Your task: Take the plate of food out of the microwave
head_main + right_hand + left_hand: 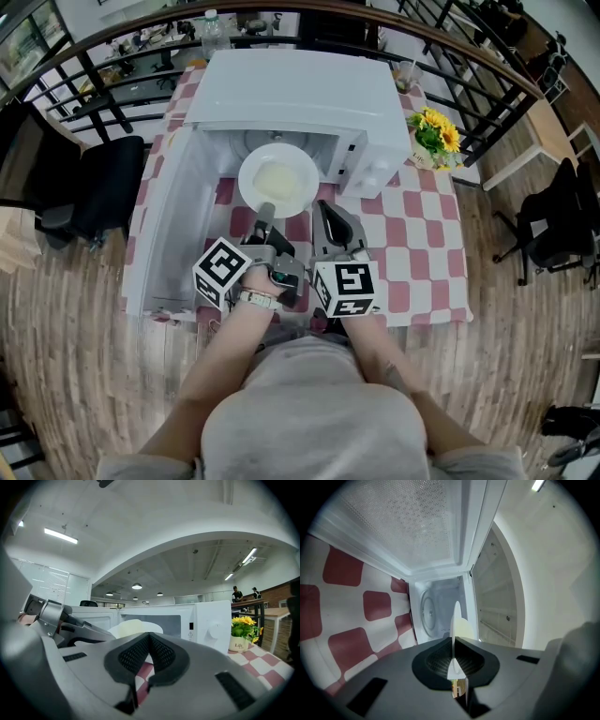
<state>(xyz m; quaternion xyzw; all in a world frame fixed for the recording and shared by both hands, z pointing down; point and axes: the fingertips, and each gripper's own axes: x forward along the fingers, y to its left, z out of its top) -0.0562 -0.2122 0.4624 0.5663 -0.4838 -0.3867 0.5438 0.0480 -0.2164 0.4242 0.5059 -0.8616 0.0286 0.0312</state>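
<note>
We see the left gripper point(265, 213) clamped on the near rim of the plate point(278, 176). The right gripper point(325, 208), jaws together, points level just beside it.

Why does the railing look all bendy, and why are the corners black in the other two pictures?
Head view: the wide lens curves the railing and floor boards. Left gripper view: the round lens leaves black corners and stretches the tablecloth squares. Right gripper view: same black ring, and the ceiling light glares white.
</note>
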